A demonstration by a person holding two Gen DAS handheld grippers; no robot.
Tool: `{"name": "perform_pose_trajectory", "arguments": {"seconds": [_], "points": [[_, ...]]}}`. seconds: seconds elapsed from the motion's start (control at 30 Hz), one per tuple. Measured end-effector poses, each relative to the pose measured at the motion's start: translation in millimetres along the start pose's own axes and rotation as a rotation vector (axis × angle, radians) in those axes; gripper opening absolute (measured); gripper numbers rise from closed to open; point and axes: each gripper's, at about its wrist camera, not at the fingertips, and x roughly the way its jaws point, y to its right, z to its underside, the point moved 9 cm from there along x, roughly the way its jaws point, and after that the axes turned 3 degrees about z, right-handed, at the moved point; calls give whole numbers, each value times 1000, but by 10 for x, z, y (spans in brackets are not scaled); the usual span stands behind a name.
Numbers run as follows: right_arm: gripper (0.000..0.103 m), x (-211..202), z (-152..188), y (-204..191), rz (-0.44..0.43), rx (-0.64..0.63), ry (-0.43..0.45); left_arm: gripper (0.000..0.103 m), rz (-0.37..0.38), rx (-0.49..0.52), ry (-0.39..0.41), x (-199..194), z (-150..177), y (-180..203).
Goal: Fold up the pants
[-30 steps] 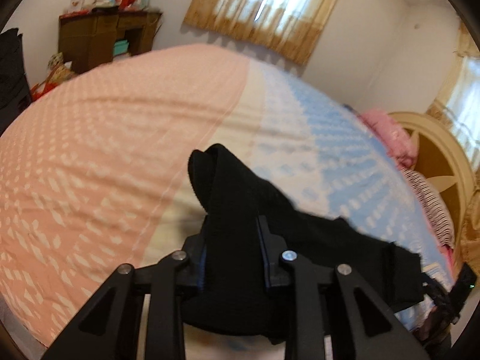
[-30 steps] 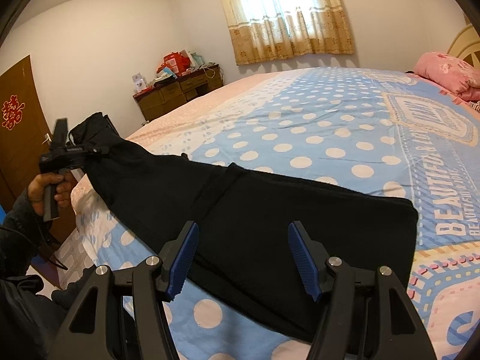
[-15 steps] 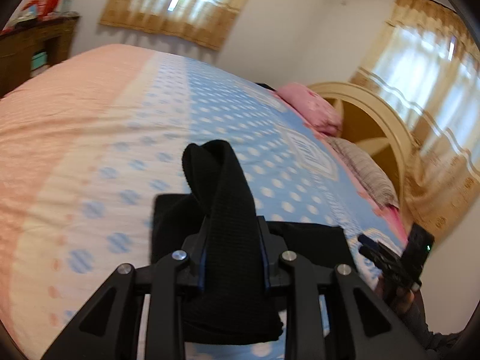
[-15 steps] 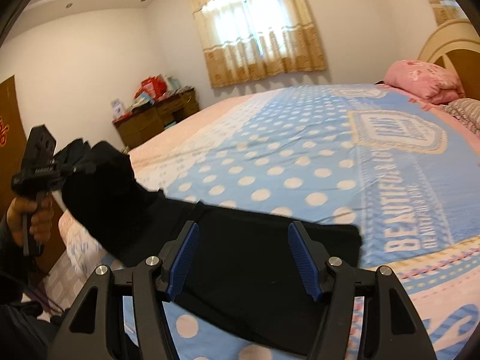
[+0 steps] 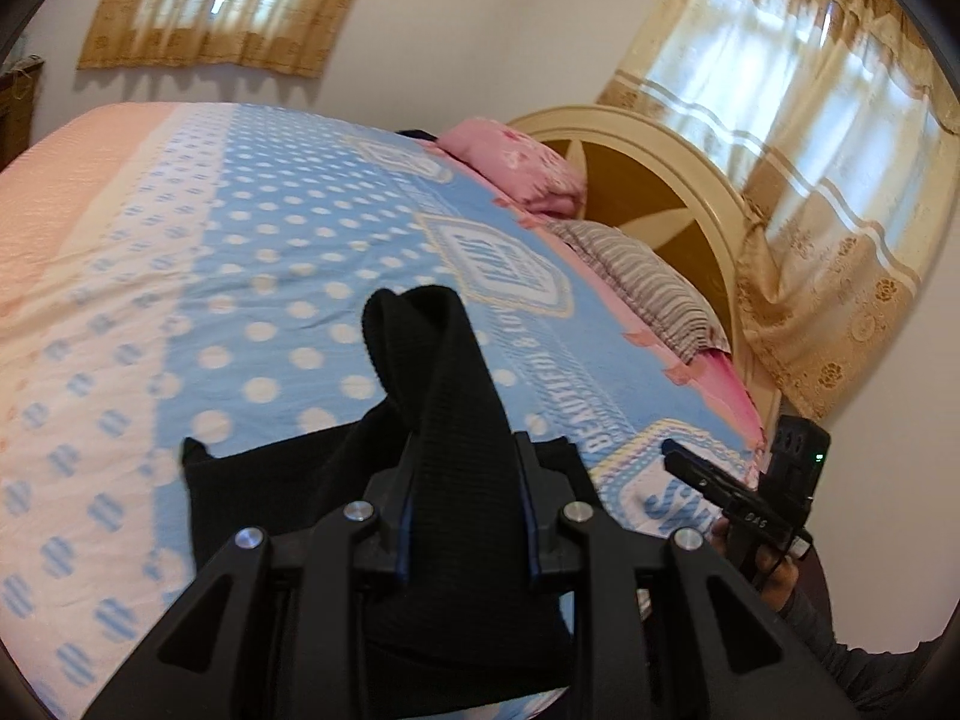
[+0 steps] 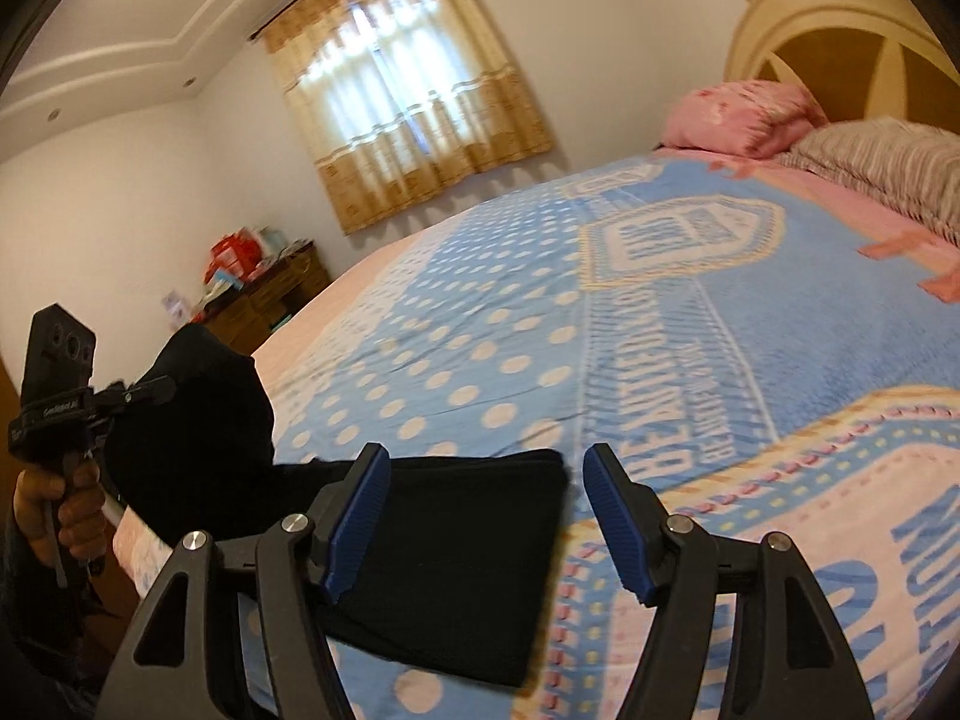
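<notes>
Now black pants (image 5: 444, 396) pinched in L tool (image 5: 465, 498), folded part under opening, empty R tool (image 6: 483, 516).

The bed (image 6: 750, 360) wears a blue dotted cover. Black pants (image 6: 456, 570) lie near its edge. Two pillows (image 6: 744, 117) sit by the headboard.

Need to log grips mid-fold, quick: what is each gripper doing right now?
Left gripper: shut on the black pants.
Right gripper: jaws opening, holding nothing; pants lie below.
</notes>
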Motion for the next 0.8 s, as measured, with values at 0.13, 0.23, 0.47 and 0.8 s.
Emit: {"name": "perform_pose_trajectory", "arguments": {"seconds": [0.13,0.23,0.47,0.8], "points": [[69,20,16,138,22,33,6,27,38,32,-36,215,20,273],[69,60,45,222,42,47,1,27,34,69,-72,412,51,416],[69,91,76,344,51,94,-8,27,-2,76,-187,992,278,450],[69,130,129,351,55,94,-12,33,-70,126,-226,1390,417,595]]}}
